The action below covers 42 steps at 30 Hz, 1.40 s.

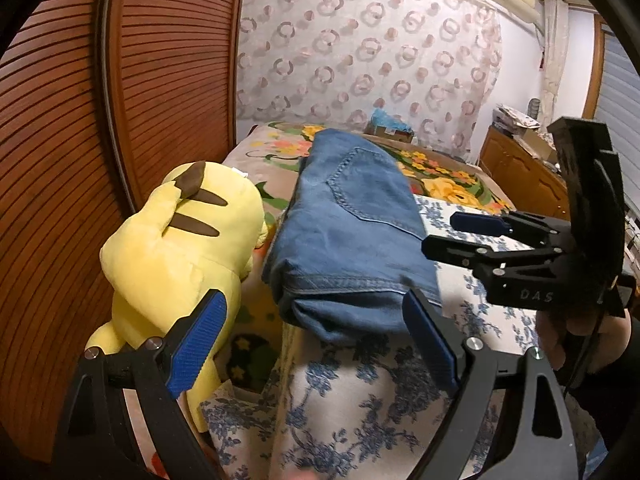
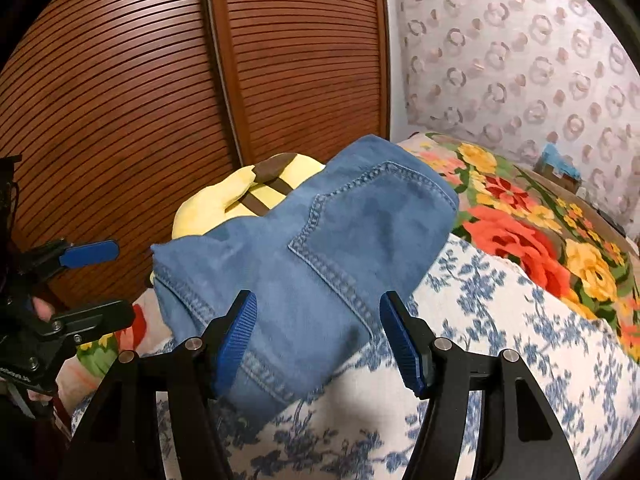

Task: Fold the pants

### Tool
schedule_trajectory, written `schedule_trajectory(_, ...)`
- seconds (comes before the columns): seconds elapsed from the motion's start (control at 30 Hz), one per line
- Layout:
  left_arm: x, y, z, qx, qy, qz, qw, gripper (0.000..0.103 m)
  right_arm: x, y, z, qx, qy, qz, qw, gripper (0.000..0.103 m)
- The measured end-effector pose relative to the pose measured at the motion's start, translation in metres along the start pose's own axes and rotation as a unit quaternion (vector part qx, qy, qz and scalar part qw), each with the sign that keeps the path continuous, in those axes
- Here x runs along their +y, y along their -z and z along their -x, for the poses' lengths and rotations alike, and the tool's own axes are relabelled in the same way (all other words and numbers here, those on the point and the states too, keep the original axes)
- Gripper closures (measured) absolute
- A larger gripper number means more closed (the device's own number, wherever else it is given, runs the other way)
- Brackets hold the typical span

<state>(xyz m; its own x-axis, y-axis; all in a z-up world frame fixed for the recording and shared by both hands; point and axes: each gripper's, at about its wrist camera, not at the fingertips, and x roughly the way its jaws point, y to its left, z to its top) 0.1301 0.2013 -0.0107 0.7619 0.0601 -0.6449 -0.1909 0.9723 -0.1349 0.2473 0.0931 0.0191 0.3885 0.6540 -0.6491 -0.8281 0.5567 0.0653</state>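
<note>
Jeans (image 1: pixel 348 236) folded in a bundle on the floral quilt (image 1: pixel 352 400), yellow plush (image 1: pixel 180 248) beside the jeans, left gripper (image 1: pixel 316 344) and right gripper (image 2: pixel 320 336) both spread wide, empty, near the jeans.

The folded jeans (image 1: pixel 344 236) are viewed closely from both wrists (left view from their left), shared with the bed (image 2: pixel 500 320).

Denim, plush and ribbed plastic in front of my tools

I'm looking at matt blue denim pants (image 2: pixel 304 256) with pale raised stitching, lying on a soft printed cotton cover (image 2: pixel 500 320); the yellow toy (image 1: pixel 176 252) is showing a fuzzy plush nap, the slatted doors (image 2: pixel 140 100) are gleaming as varnished wood, and my left gripper (image 1: pixel 316 340) and right gripper (image 2: pixel 318 336) are wearing ribbed blue pads (image 2: pixel 236 340) on matt black plastic.
</note>
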Motion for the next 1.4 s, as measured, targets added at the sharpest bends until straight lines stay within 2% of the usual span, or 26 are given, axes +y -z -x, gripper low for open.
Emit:
schedule_trajectory(0.13,-0.007,0.005,0.008,-0.004,-0.007,-0.001,1.0,0.013,0.011,0.008,0.013,-0.005,0.011,0.0,1.0,0.033)
schedule_trajectory(0.5,-0.022,0.021,0.039,-0.016,-0.013,-0.005,0.9998,0.013,0.027,0.04,0.07,-0.04,0.05,-0.026,0.998,0.032)
schedule_trajectory(0.7,-0.038,0.03,0.056,-0.024,-0.01,-0.012,0.9996,0.013,0.038,0.064,0.105,-0.05,0.05,-0.045,0.996,0.031)
schedule_trajectory(0.83,-0.049,0.034,0.066,-0.028,-0.008,-0.018,0.9994,0.013,0.042,0.078,0.129,-0.058,0.055,-0.052,0.995,0.025)
schedule_trajectory(1.2,-0.094,0.039,0.086,-0.035,0.014,-0.032,0.9988,0.013,0.036,0.121,0.21,-0.087,0.1,-0.089,0.987,0.024)
schedule_trajectory(1.4,-0.135,0.038,0.094,-0.044,0.034,-0.055,0.997,0.013,0.031,0.143,0.267,-0.11,0.146,-0.106,0.977,0.024)
